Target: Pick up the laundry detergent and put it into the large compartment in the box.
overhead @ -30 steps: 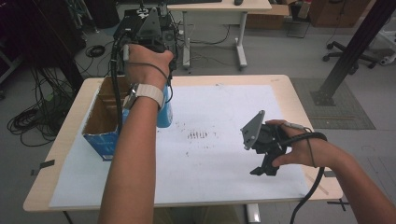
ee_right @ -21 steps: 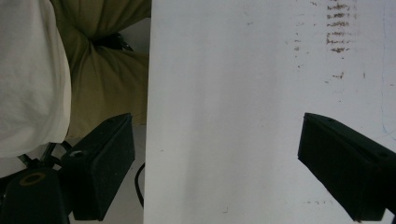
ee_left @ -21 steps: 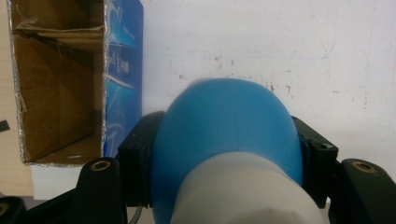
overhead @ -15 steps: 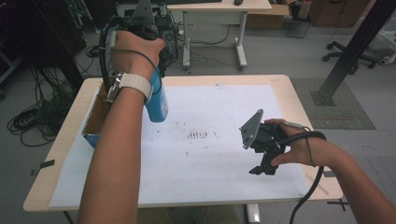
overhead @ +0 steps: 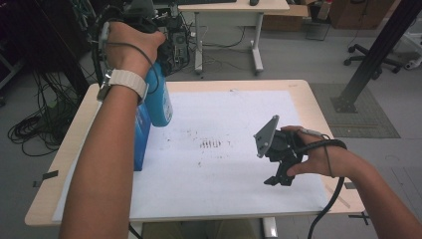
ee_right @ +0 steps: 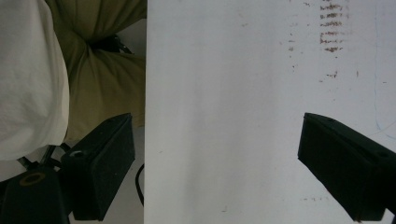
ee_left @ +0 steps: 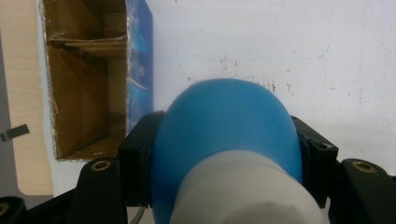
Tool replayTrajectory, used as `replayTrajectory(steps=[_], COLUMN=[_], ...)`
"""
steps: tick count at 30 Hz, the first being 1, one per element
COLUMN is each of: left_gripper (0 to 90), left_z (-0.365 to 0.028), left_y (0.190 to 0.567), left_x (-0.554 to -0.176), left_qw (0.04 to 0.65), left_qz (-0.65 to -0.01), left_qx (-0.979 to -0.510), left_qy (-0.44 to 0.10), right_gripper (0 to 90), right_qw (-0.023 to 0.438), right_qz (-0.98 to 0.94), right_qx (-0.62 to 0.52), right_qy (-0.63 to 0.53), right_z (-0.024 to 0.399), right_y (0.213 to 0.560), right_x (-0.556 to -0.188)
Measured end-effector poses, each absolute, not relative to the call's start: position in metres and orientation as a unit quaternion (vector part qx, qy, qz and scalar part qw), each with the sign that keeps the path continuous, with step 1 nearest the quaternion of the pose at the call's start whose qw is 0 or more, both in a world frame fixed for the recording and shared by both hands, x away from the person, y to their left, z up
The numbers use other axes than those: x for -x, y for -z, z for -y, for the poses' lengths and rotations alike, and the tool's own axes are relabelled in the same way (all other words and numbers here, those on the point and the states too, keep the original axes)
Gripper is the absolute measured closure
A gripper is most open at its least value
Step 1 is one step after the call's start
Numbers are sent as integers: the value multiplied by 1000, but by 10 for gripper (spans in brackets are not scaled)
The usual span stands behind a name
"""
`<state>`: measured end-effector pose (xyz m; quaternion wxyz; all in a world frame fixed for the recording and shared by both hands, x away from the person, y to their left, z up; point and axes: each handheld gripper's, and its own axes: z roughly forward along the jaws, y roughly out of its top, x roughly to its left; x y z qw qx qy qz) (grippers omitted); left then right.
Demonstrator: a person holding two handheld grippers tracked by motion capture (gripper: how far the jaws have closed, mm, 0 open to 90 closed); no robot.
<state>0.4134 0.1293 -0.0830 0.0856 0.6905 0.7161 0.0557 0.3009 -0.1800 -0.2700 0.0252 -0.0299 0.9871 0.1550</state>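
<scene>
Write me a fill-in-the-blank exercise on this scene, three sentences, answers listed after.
1. The left gripper is shut on a bottle whose colour is ____.
2. The right gripper hangs over the white sheet with its jaws ____.
3. The open cardboard box stands near the table's ____ edge, by the high view.

Missing words: blue; open; left

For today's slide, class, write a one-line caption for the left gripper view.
Left tool clamps a blue plastic bottle above the white paper sheet, beside an open brown cardboard box.
</scene>
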Motion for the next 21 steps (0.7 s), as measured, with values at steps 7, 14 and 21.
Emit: replayTrajectory(steps=[7,14,21], left_gripper=[374,373,374], left_z=[-142,-157,-176], left_y=[75,70,62], left_x=[-412,-409,-406], left_qw=[84,87,85], left_qz=[-717,-717,-720], left_qx=[-690,-689,-686], left_qy=[-58,-56,-62], right_gripper=[114,114,114], right_qw=[26,26,28], right_qz=[-988,-988,-988], right_qx=[25,22,20], right_qy=[-153,-149,-149], right_z=[178,175,170], right_y=[269,268,267], right_x=[-301,-302,-302])
